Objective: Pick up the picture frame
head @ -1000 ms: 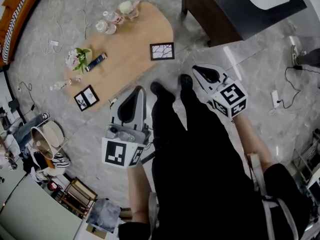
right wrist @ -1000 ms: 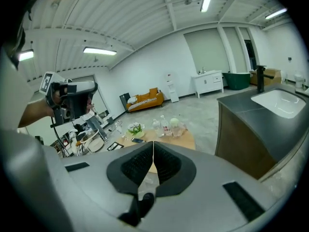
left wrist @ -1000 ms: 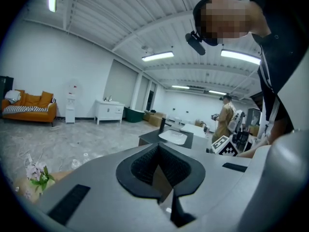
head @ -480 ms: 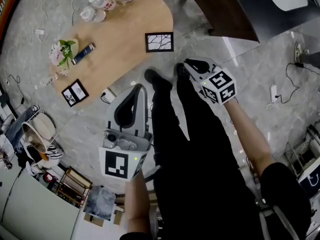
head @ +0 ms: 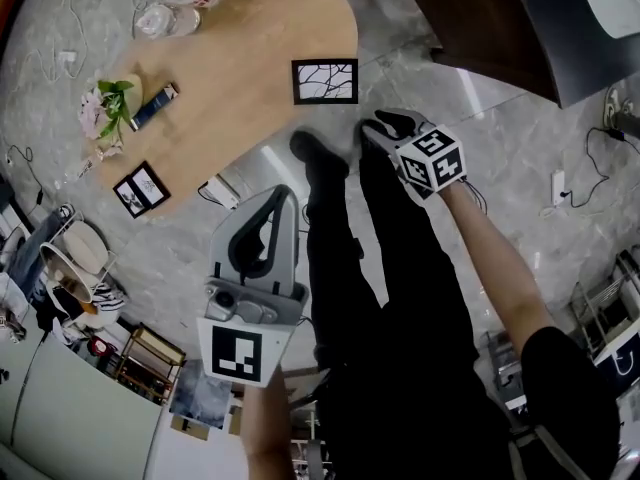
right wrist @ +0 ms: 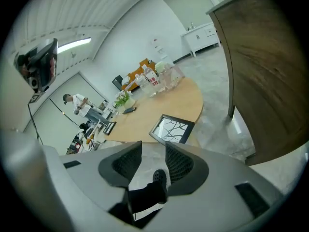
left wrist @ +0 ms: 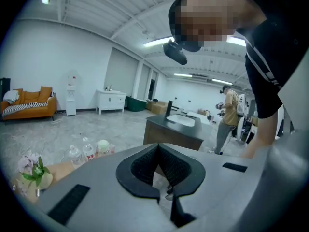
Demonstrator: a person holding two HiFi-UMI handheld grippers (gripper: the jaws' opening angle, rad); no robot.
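The black picture frame [head: 325, 81] with a white branch print lies flat near the wooden table's [head: 250, 78] near edge. In the right gripper view the picture frame [right wrist: 172, 129] lies just beyond the jaws. My right gripper [head: 383, 124] hangs a little short of it, over the floor by the person's shoe. The right gripper's [right wrist: 153, 148] jaws are opening, with a gap and nothing between them. My left gripper [head: 272, 200] hangs lower left over the floor. Seen in its own view, the left gripper [left wrist: 157, 147] has its tips together and holds nothing.
A second small frame [head: 140, 189], a flower bunch [head: 105, 108], a dark remote [head: 155, 106] and bottles [head: 170, 18] also sit on the table. A dark cabinet [head: 480, 28] stands right of it. The person's legs [head: 390, 298] fill the middle. Clutter [head: 70, 288] lies at the left.
Both grippers have come down. The right one has moved closer to the branch-print frame. The table has slid up and left in the head view.
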